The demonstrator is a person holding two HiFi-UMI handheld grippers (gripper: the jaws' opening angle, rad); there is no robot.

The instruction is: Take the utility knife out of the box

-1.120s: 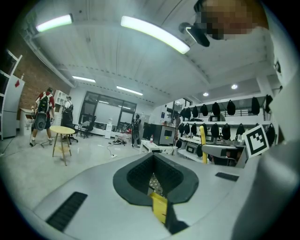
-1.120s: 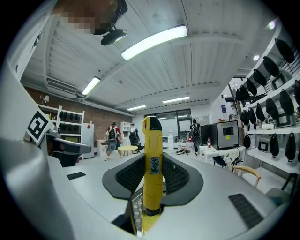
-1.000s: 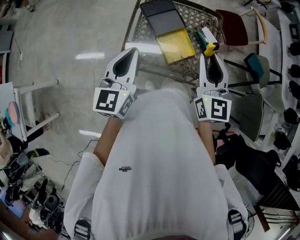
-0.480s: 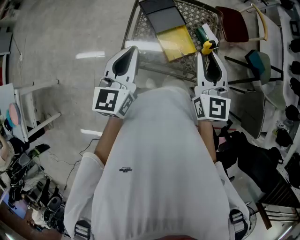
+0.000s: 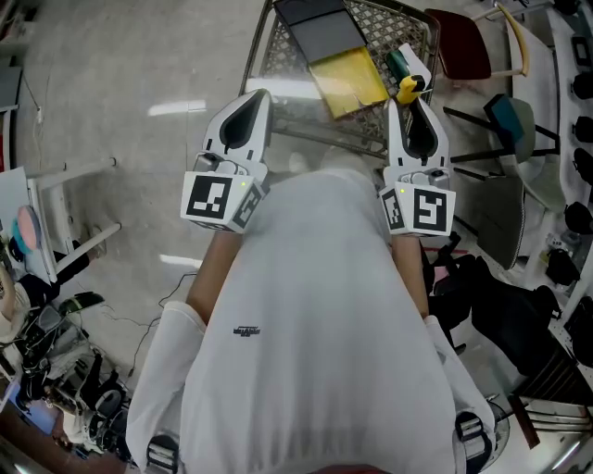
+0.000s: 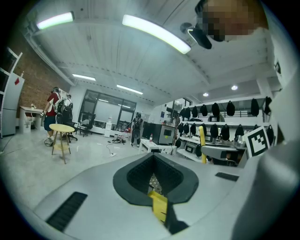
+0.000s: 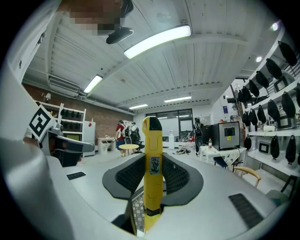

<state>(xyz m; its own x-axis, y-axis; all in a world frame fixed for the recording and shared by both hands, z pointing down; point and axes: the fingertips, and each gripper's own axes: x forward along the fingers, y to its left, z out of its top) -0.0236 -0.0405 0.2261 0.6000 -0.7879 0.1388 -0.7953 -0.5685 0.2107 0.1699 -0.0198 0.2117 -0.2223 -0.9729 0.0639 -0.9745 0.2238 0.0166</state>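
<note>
A yellow utility knife (image 7: 152,168) with a black tip stands upright between the jaws of my right gripper (image 7: 153,161), which is shut on its body. In the head view the knife (image 5: 409,85) sticks out past the right gripper (image 5: 413,102) over the near right corner of a wire mesh basket (image 5: 394,28). A yellow flat box (image 5: 348,83) and a dark grey tray (image 5: 320,32) lie on that mesh. My left gripper (image 5: 261,96) hangs level at the basket's near left corner, its jaws shut with nothing in them. Mesh and yellow box show beneath the left gripper (image 6: 153,161).
A chair with a red seat (image 5: 460,52) and a teal-seated chair (image 5: 508,130) stand to the right of the basket. A white rack (image 5: 57,218) and loose gear lie at the left. People stand by a round yellow table (image 6: 61,128) across the room.
The right gripper with the knife has drifted slightly away from me along the basket's edge. The left gripper has stayed where it was.
</note>
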